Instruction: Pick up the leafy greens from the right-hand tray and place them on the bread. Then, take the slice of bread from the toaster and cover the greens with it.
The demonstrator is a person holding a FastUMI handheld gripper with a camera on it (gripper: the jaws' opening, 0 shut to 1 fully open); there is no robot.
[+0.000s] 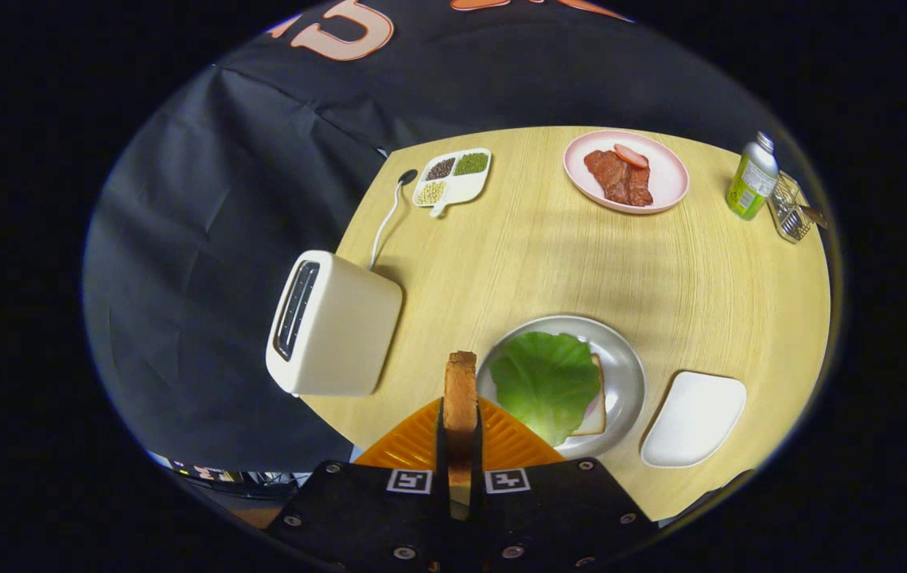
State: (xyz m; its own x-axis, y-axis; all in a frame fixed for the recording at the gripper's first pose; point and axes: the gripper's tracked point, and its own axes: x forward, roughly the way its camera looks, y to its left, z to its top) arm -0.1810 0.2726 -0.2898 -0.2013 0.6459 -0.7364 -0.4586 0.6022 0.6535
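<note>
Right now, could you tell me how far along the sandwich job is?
Done: the greens lie on the bread on the grey plate, and the white tray is bare. In hand: the gripper is shut on the toast, held upright between toaster and plate. Left: laying it over the greens.

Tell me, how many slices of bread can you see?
2. One brown toasted slice of bread is clamped on edge in the gripper; another bread slice lies under the green lettuce leaf on the round metal plate.
</note>
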